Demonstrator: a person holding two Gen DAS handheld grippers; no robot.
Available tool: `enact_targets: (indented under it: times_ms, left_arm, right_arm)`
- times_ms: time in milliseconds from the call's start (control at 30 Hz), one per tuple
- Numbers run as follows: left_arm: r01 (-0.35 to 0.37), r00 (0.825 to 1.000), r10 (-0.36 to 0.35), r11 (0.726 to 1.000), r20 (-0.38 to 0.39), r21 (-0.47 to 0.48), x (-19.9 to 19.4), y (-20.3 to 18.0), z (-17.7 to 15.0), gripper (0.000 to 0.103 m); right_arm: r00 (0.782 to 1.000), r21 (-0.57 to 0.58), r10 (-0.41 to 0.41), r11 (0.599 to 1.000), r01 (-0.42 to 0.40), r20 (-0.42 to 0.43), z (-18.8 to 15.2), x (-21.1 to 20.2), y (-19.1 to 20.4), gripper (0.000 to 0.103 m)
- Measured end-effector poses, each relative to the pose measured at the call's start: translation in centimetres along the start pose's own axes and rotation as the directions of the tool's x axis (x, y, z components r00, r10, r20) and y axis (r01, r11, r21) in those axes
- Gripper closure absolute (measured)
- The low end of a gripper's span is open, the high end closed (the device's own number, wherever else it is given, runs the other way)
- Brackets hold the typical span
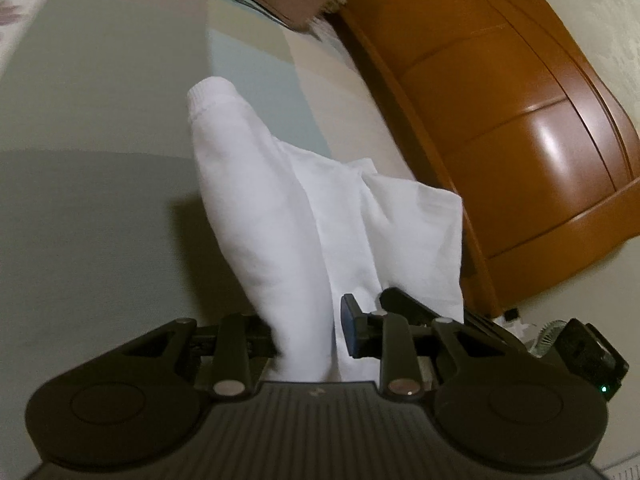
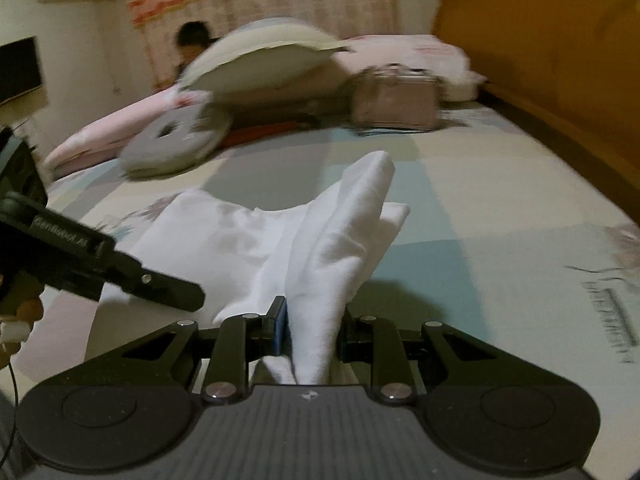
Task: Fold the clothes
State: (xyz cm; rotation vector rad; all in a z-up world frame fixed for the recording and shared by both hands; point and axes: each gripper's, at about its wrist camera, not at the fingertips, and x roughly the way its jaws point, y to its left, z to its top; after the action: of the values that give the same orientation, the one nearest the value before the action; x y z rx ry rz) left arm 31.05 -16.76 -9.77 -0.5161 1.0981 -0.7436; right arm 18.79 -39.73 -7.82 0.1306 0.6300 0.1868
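Left gripper, bottom centre, pinches the white garment. Right gripper, bottom centre, clamps the same cloth. Garment drapes onto the bedspread, mid-frame. Wooden headboard stands upper right.

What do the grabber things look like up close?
Each gripper is black plastic. The left gripper and right gripper have two round discs, silver rivets, a ribbed grey base and blue pads. The left one carries white lettering, too blurred to read.
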Motion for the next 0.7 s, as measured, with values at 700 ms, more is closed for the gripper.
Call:
enact_targets:
  times_ms: [700]
  left_arm:
    - [0.136,0.986,-0.127,0.987,-0.107,0.085,17.6,-6.2,3.2,0.081]
  right_arm:
    - [0.965,0.062,-0.241,0.967,0.248,-0.103,4.4,2.7,-19.8,0.076]
